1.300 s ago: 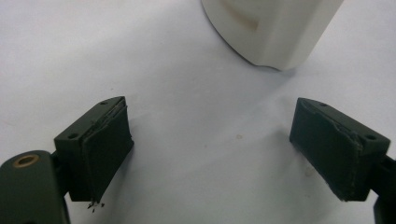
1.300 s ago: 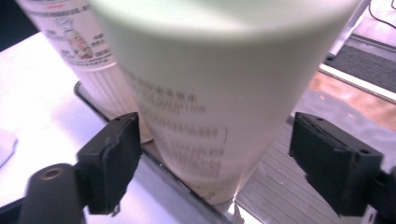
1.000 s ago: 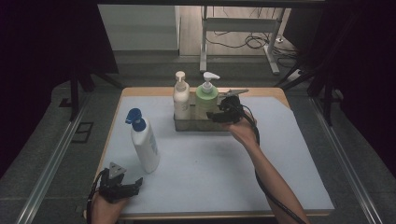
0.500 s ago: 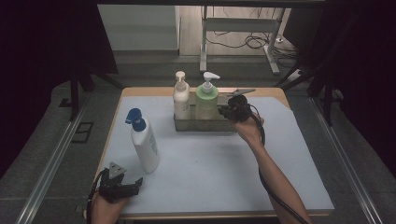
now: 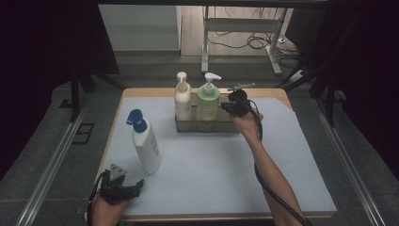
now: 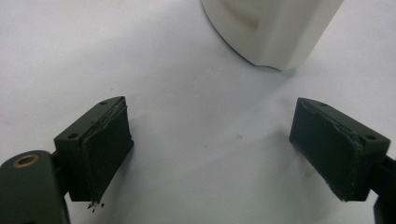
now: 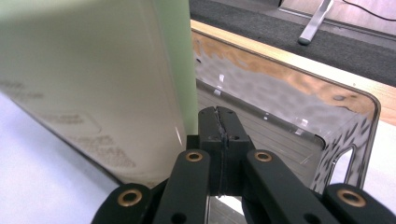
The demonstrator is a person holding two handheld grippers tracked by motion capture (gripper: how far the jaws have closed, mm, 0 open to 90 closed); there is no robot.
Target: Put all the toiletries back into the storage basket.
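1. Right gripper [image 5: 225, 106]: held at the clear bin [image 5: 207, 126], just beside the green pump bottle [image 5: 207, 100]. Its jaws have just been closing and now meet pad to pad with nothing between them; the right gripper view shows them over the bin's near wall, the green bottle's side close at their left.
2. Left gripper [image 5: 137, 186]: resting low at the near left edge of the table [image 5: 282, 155], jaws spread wide and empty. In the left gripper view the base of the white spray bottle [image 6: 275, 32] stands just ahead of them, not touched.
3. Bin contents: green pump bottle and a white pump bottle [image 5: 182, 98], both upright, side by side; the right part of the bin stands free.
4. White spray bottle with blue head [image 5: 145, 141]: upright on the white mat, well apart from the bin, near the left gripper.
5. Step in hand, as judged: two bottles are stowed; the right gripper appears finished at the bin with the green bottle set down.
6. Next move, as judged: take the spray bottle; this calls for wide jaws squared to its body and a firm, upright grip before carrying it to the free space.
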